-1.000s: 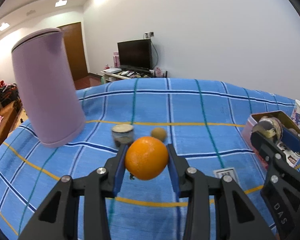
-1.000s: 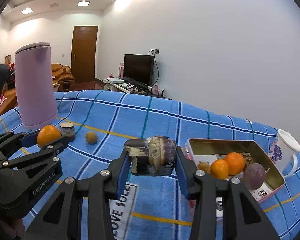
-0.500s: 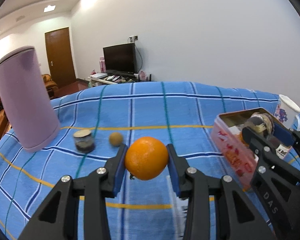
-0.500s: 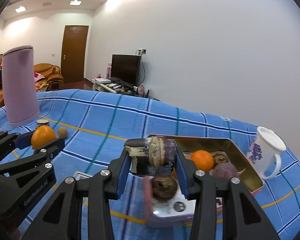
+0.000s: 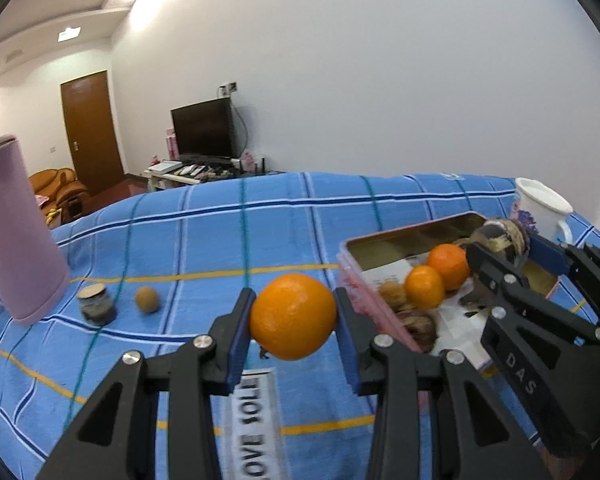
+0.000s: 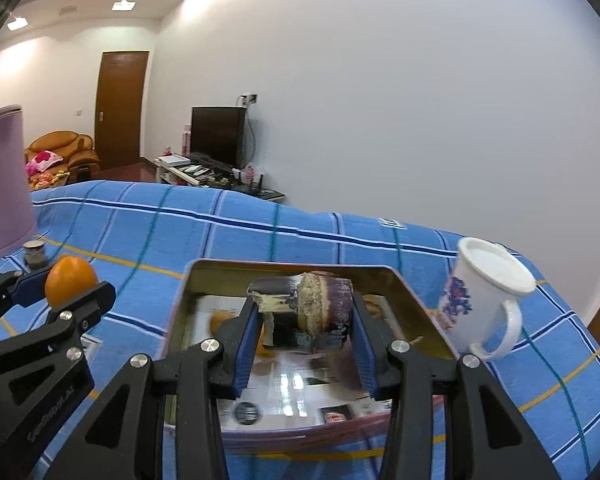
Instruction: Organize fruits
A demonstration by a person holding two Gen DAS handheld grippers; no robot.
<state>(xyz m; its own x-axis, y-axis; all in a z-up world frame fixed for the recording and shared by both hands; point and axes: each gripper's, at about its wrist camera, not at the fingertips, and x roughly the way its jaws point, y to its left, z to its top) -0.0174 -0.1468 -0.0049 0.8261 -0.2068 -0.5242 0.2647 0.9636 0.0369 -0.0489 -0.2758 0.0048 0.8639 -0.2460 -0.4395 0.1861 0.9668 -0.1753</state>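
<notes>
Orange (image 5: 293,317) clamped in left claw (image 5: 293,344)

Left wrist view looks forward along the left gripper (image 5: 294,322), close above the blue checked cloth (image 5: 220,240), facing the far white wall. Right wrist view looks along the right gripper (image 6: 305,322), directly over the tin (image 6: 292,266). Both share tin, mug (image 6: 488,292), television (image 5: 202,130).

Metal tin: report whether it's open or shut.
Open. The metal tin has no lid on; its gold inside and two small oranges show.
</notes>
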